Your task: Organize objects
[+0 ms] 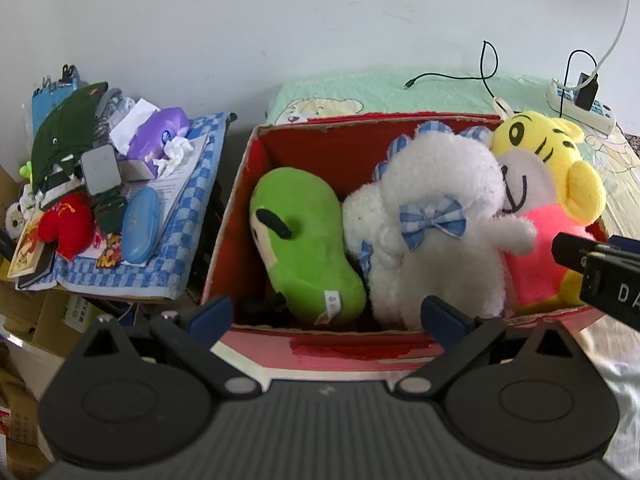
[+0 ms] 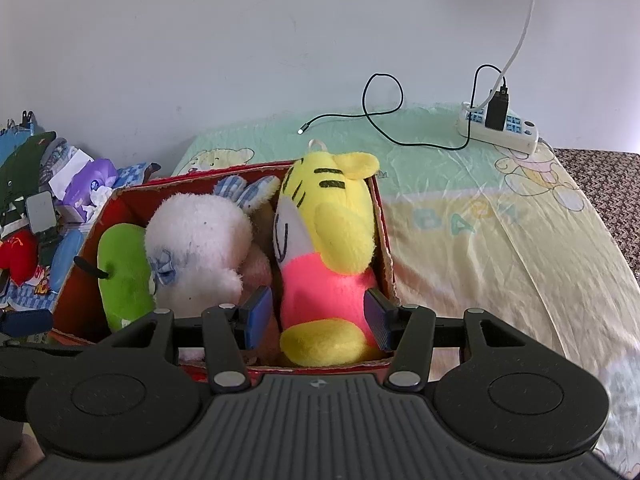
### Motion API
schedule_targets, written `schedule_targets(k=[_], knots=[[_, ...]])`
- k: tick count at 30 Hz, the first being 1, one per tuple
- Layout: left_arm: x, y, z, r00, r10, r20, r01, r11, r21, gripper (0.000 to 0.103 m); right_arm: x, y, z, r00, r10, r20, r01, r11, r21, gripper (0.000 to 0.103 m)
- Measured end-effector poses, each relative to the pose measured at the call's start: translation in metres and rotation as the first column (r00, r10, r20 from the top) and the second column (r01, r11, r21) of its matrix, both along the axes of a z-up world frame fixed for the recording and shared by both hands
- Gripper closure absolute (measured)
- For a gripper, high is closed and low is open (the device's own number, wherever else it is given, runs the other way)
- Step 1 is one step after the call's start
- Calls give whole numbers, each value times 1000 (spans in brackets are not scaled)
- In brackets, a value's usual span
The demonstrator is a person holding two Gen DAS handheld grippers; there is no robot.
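Looking along my right gripper, I see its blue pads spread to either side of the yellow tiger plush, which stands at the right end of the red cardboard box; whether either pad touches the plush I cannot tell. My left gripper gapes wide over the box's near edge, holding nothing. A white lamb plush with checked bows fills the middle, and a green plush lies at the left end, its lower part cut off by the box wall. Something pinkish behind the lamb is mostly hidden. The box sits on a pale printed bedsheet; a power strip lies by the wall.
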State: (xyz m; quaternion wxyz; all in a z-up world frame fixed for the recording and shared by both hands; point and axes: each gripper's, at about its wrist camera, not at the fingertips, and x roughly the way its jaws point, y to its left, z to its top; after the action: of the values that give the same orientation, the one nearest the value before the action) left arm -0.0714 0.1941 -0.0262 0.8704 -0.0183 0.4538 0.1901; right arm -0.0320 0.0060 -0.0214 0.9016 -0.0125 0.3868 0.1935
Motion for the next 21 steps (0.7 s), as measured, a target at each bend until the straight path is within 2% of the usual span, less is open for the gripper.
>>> schedule_targets(k=[21], knots=[[-1, -3, 0, 1000, -9, 8, 8, 1000, 10, 2, 0, -2, 1, 1000, -2, 1, 2, 1000, 1, 49]])
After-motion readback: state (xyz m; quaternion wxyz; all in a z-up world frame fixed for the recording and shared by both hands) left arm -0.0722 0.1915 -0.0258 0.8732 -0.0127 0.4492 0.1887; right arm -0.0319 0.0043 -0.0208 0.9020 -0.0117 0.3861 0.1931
